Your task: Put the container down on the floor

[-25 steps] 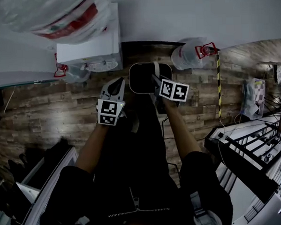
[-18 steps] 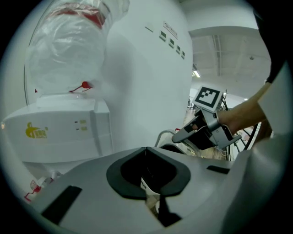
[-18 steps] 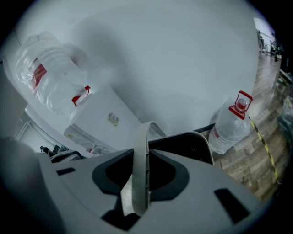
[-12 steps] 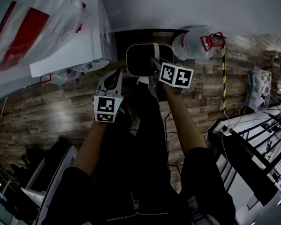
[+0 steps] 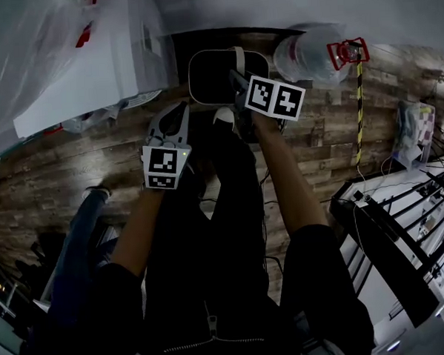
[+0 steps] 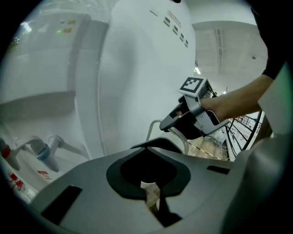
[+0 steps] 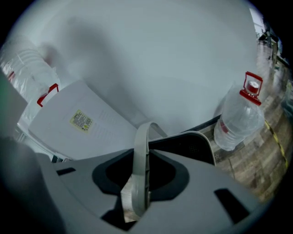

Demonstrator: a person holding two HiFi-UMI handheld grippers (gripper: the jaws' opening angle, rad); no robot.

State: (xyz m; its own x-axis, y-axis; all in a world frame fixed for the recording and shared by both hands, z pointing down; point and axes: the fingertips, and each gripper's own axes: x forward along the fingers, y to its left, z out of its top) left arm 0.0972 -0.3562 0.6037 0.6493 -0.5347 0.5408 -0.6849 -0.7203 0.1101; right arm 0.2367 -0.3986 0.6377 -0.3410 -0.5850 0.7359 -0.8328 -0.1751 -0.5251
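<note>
A clear plastic bag (image 5: pixel 29 35) with red print spills across the 10 o'clock corner of the head view. Beside it a white box (image 5: pixel 90 76) stands on the plank floor (image 5: pixel 58 167). Lower, near 8 o'clock, there's a second person's jeans leg (image 5: pixel 74 255) and shoe (image 5: pixel 97 193).

The left gripper (image 5: pixel 178 112) is held out just left of centre, its marker cube (image 5: pixel 163 167) facing up. In its own view its tongs (image 6: pixel 151 196) are pressed together with nothing in them, only a sliver of floor showing past the tips.

At 12 o'clock hangs the container (image 5: pixel 213 81), a dark bin with a pale rim, close to the wall and just ahead of a pale shoe toe (image 5: pixel 222 116). I can't tell whether its base touches the floor. Its curved handle (image 5: pixel 238 57) stands upright.

The right gripper (image 5: pixel 237 79), its cube (image 5: pixel 275 98) just behind, reaches in from 1 o'clock. In the right gripper view its tongs (image 7: pixel 135 196) are pinching the container (image 7: pixel 192 146) by that handle (image 7: pixel 141 160), the pale strap running straight up between them.

Just right of the bin, a big water bottle (image 5: pixel 308 53) with a red cap and carry loop stands by the wall. A yellow-and-black striped strip (image 5: pixel 358 121) runs down the floor at 2 o'clock, and a dark metal rack (image 5: pixel 410 222) fills the 4 o'clock side.
</note>
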